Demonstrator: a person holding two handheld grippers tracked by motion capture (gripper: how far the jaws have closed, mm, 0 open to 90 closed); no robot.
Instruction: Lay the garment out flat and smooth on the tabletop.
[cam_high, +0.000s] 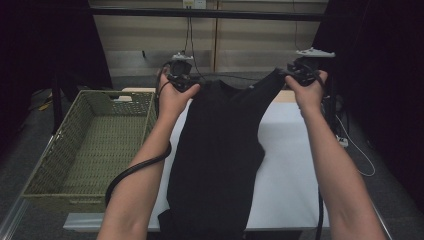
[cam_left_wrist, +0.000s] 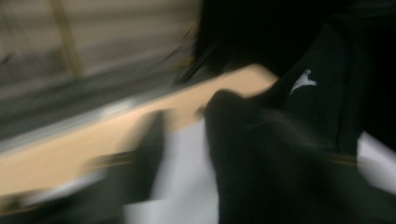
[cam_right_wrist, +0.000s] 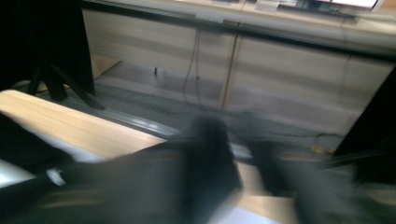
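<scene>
With the wicker basket (cam_high: 95, 145) waiting at left, my left tongs (cam_high: 181, 79) and right tongs (cam_high: 299, 73) lifted the black shirt (cam_high: 220, 150) by its shoulders over the tabletop (cam_high: 285, 165) to spread it; grip unclear through blur.

Bare forearms, no sleeves; black left gripper (cam_high: 181, 76), black right gripper (cam_high: 301, 71) — grey plates, thick black cables

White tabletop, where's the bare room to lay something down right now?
Bare white table lies right of the black garment, inside the right forearm. The wicker basket at left stands empty. The middle is covered by cloth, and both arms crowd the near edge.
</scene>
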